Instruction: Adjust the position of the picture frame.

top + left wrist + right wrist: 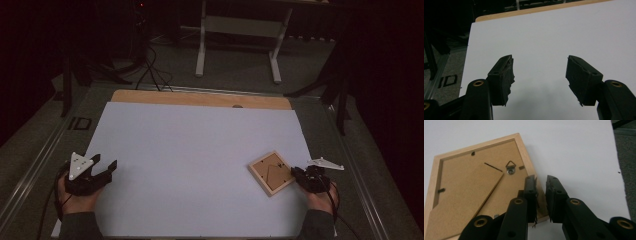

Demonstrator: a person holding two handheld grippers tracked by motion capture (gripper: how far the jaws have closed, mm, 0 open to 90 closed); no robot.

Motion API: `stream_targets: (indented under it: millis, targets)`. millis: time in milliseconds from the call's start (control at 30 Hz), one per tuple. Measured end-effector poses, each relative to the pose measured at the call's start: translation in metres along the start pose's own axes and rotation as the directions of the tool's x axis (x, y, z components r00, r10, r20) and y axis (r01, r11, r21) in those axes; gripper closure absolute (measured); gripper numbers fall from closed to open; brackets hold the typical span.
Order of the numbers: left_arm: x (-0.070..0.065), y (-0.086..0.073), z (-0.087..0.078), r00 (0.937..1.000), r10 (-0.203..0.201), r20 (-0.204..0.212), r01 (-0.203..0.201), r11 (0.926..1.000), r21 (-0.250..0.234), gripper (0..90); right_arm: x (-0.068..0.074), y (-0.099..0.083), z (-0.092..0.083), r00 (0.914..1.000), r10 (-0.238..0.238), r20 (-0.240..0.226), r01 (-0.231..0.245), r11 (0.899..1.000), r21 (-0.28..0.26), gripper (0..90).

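- Picture frame [270, 173], lying back-side up on the white sheet [200, 150] at about 4 o'clock of the tabletop in the high view, has its right edge met by the right gripper [296, 171], while the left gripper [103, 165] rests well apart at about 8 o'clock, its jaws spread and holding nothing.
- Judged from this view, the work is at an early stage: the frame is flat on the sheet and not yet lifted, turned or stood up, and the left hand [75, 197] has no part in it so far.
- Beyond the sheet, a strip of bare wooden tabletop [200, 98] shows at 12 o'clock; farther back, a dim room with grey carpet, a white table stand [237, 30] and trailing cables [150, 70].

- Left gripper view: the left gripper [539, 75] stands released, its two black jaws wide apart over bare white sheet [549, 32], with the wooden edge at 12 o'clock and dark floor at 9 o'clock.

- Right gripper view: the right gripper [541, 195] straddles the frame's pale wooden rim, one jaw over the brown backboard and one outside it; the jaws are nearly together, apparently gripping the picture frame [474, 185] by that rim.
- Backboard shows a metal hanging ring [510, 167] near 12 o'clock and a folded easel stand [471, 192] lying flat.
- Grey carpet [626, 157] borders the sheet at 3 o'clock.
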State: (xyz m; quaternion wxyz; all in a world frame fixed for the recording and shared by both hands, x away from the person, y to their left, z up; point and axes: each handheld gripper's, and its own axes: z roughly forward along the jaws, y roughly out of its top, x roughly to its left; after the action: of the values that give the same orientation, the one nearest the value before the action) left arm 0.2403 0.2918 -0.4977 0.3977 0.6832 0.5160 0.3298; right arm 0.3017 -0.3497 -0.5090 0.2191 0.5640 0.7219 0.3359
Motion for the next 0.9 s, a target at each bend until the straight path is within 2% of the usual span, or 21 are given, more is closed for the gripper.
stream_targets:
  millis: [200, 400, 633, 733, 900]
  targets:
    - [0.0, 0.0, 0.0, 1.0, 0.001, -0.001, -0.001, 1.0, -0.002, 38.8, 0.01, 0.002, 0.001, 0.9995, -0.027, 0.015, 0.027, 1.0, 0.012, 80.3]
    - [0.0, 0.0, 0.0, 1.0, 0.001, -0.002, -0.001, 1.0, -0.002, 38.8, 0.019, 0.004, 0.002, 0.9994, -0.022, 0.027, 0.021, 1.0, 0.022, 80.6]
    - [0.0, 0.0, 0.0, 1.0, 0.0, -0.002, 0.0, 1.0, -0.004, 38.8, 0.036, 0.004, 0.004, 0.9985, -0.045, -0.032, 0.046, 0.998, 0.035, 81.1]
    - [0.0, 0.0, 0.0, 1.0, -0.002, -0.001, 0.002, 1.0, -0.005, 38.8, 0.045, 0.004, 0.005, 0.9954, -0.059, -0.076, 0.063, 0.997, 0.039, 81.1]
    - [-0.001, 0.0, 0.0, 1.0, 0.001, -0.001, -0.001, 1.0, -0.004, 38.8, 0.059, 0.005, 0.007, 0.989, -0.096, -0.112, 0.102, 0.994, 0.046, 80.8]
